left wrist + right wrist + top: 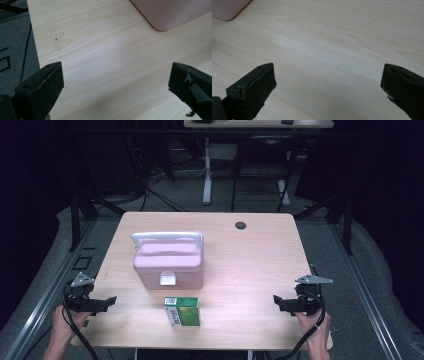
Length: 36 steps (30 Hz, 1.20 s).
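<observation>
Left gripper view is showing the left gripper (116,82) with jaws spread wide, gripping nothing, the pink box (172,12) lying ahead of them; the right gripper (328,82) is likewise gaping over bare table (337,45), the green carton (182,311) sitting midway between both.

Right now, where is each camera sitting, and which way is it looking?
High view: above the person's side, looking forward and down at the table, pink box, green carton; both hands, left tongs, right tongs show.
Left gripper view: rides the left tongs, looking over bare wood toward the pink box; two open black jaws show.
Right gripper view: rides the right tongs, facing the pink box; open jaws show.
Shared: all see the pink box and table.
</observation>
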Each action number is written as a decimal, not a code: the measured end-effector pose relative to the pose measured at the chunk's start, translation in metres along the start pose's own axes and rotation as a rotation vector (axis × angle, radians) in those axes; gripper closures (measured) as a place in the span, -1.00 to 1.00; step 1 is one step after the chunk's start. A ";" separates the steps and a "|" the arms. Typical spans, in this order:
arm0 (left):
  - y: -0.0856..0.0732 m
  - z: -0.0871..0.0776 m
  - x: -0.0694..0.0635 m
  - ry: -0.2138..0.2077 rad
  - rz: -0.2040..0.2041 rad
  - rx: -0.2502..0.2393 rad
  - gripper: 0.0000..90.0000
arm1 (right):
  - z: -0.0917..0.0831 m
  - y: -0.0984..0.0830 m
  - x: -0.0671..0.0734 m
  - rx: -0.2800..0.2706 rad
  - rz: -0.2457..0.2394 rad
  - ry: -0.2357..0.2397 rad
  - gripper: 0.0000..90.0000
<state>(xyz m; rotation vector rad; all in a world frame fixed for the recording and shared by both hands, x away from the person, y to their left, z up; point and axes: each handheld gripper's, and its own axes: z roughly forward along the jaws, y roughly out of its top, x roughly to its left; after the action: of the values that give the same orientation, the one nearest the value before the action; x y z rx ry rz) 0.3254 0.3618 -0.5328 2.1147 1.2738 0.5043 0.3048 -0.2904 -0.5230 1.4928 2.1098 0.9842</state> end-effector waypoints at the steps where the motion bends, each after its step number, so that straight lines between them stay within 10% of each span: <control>1: 0.001 -0.001 -0.001 -0.006 0.000 -0.001 -1.00 | -0.001 0.001 0.001 0.007 -0.006 0.004 -1.00; 27: 0.047 -0.043 -0.016 -0.144 0.168 0.032 -1.00 | -0.010 0.007 -0.006 0.021 -0.009 0.051 -1.00; 36: 0.077 -0.055 -0.038 -0.210 0.293 0.072 -1.00 | -0.010 0.014 -0.001 0.037 -0.024 0.071 -1.00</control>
<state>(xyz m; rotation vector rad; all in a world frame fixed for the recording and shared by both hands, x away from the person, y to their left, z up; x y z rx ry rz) 0.3252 0.3174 -0.4404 2.3597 0.8833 0.3494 0.3078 -0.2915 -0.5063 1.4668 2.2023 1.0086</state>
